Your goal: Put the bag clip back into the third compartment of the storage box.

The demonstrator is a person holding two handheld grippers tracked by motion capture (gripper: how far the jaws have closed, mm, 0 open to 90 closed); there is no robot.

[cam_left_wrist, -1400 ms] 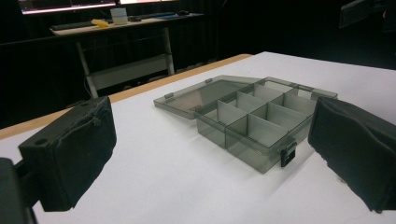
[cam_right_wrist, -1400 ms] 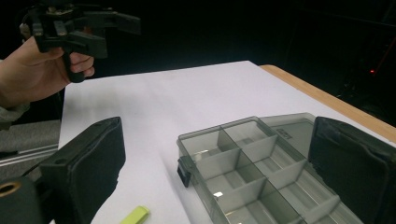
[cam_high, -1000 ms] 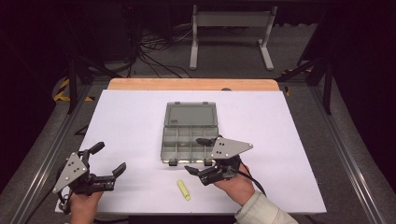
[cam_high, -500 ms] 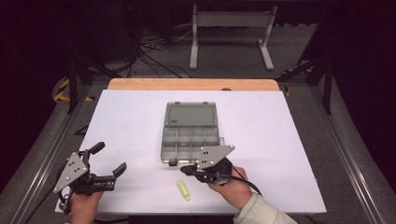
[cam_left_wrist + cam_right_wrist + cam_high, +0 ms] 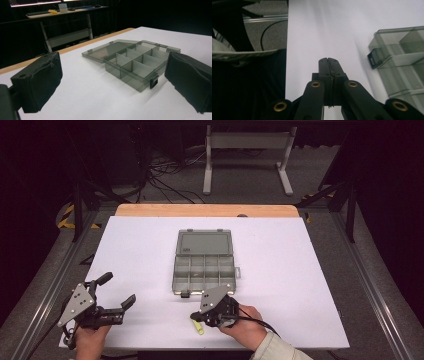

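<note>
Our right gripper [image 5: 196, 316] is closed empty beside the yellow piece [image 5: 199, 327]; we should reopen and straddle it squarely

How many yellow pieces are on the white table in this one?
1. The yellow piece lies near the front edge of the white table, just beside the tip of the right tool; others could be hidden under the hand.
</note>
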